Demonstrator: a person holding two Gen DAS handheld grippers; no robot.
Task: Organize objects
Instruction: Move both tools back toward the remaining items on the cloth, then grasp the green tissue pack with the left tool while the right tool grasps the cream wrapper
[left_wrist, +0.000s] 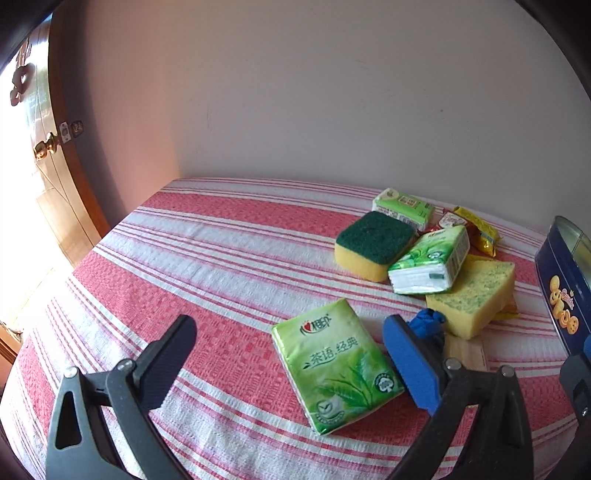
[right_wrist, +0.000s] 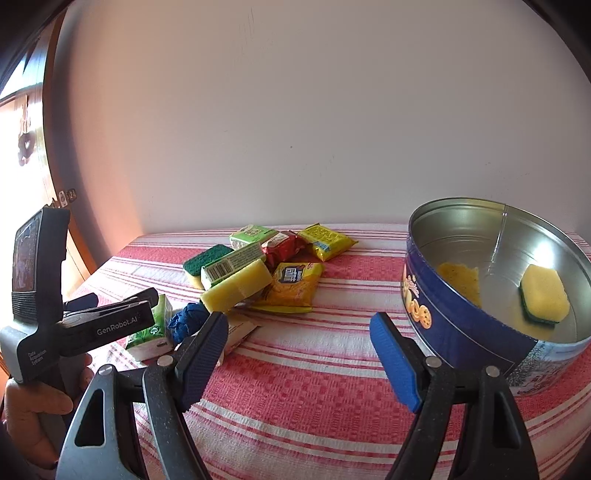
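Note:
A green tissue pack (left_wrist: 336, 365) lies flat on the striped cloth between the fingers of my left gripper (left_wrist: 291, 363), nearer the blue right pad; the pads do not press it. Behind it is a pile: a green-topped sponge (left_wrist: 373, 243), another tissue pack (left_wrist: 430, 264), a yellow sponge (left_wrist: 476, 295), a blue cloth ball (left_wrist: 428, 325) and snack packets (left_wrist: 476, 229). My right gripper (right_wrist: 297, 358) stands open over bare cloth, left of the blue biscuit tin (right_wrist: 461, 332). One sponge (right_wrist: 545, 297) lies inside the tin.
The table (right_wrist: 314, 398) stands against a plain wall. A wooden door (left_wrist: 55, 177) is at the far left. A person's hand (right_wrist: 33, 406) holds the left tool at the left edge of the right wrist view. More snack packets (right_wrist: 295, 282) sit in the pile.

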